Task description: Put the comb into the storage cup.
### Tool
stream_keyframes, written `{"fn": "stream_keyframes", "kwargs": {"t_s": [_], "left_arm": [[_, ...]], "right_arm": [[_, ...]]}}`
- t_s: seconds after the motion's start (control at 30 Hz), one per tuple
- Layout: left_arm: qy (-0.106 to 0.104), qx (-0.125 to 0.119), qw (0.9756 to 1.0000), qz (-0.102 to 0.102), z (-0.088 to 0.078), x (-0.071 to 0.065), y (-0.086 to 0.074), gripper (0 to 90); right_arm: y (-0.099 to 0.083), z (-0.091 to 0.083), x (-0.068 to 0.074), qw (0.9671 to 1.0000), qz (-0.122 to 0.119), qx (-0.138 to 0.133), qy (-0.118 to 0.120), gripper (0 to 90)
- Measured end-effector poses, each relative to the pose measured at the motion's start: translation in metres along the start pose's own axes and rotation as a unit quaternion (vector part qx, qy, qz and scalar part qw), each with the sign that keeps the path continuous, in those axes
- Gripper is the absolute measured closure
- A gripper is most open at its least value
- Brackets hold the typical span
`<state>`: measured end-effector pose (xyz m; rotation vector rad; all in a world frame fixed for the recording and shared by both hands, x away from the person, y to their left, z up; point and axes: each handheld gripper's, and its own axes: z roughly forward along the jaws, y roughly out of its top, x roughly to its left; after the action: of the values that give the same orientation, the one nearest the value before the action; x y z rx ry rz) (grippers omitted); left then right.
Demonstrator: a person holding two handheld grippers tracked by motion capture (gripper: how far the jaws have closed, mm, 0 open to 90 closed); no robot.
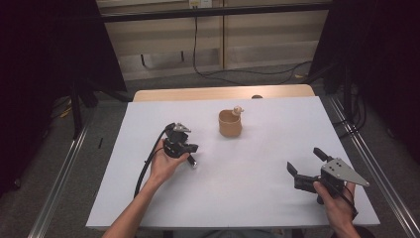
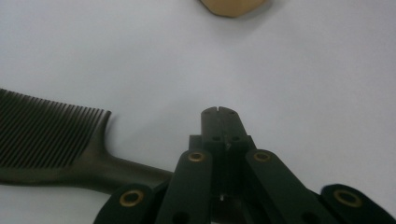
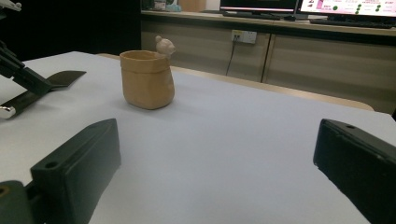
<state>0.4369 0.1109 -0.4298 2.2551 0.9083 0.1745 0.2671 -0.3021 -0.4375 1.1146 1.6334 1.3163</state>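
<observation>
A white table [image 1: 257, 188] is seen from the high view, with a strip of bare wood at its far edge. Toward twelve o'clock of the table's centre stands a tan cup [image 1: 230, 124], upright, with a small pale figure [image 1: 238, 110] perched on its rim at the far right side. In the right gripper view the cup [image 3: 147, 79] is seen to stand alone on the white surface, the figure [image 3: 165, 45] at its rim. At about nine o'clock from the table's centre the left gripper [image 1: 190, 159] is held in the left hand [image 1: 166, 166], tilted down toward the surface, with a black cable trailing back toward the near edge. In the left gripper view its jaws are seen pressed together at the tips, with nothing visible between them, and a dark comb [image 2: 56, 144] lies flat on the table just beside them at nine o'clock, its teeth pointing away and its handle passing behind the gripper's linkage; contact cannot be told. At about four o'clock the right gripper [image 1: 306, 162] is held in the right hand [image 1: 339, 203], with a grey plate on top. Its jaws are spread wide apart and hold nothing, well apart from the cup.
</observation>
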Motion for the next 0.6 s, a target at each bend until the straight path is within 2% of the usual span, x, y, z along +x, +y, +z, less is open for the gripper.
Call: {"fn": "stream_keyframes", "kwargs": {"t_s": [0.2, 0.33, 0.6], "left_arm": [[-0.010, 0.015, 0.9998, -0.001, 0.006, -0.002, -0.005, 90.0], [-0.003, 0.024, 0.9997, -0.002, 0.006, -0.001, -0.008, 90.0], [-0.005, 0.028, 0.9996, -0.006, 0.006, 0.000, -0.011, 90.0]], "right_arm": [[0.000, 0.000, 0.000, 1.0000, 0.001, -0.001, 0.000, 0.0], [0.000, -0.001, 0.000, 1.0000, 0.001, -0.002, 0.001, 0.0], [0.000, -0.001, 0.000, 1.0000, 0.001, 0.001, 0.001, 0.0]]}}
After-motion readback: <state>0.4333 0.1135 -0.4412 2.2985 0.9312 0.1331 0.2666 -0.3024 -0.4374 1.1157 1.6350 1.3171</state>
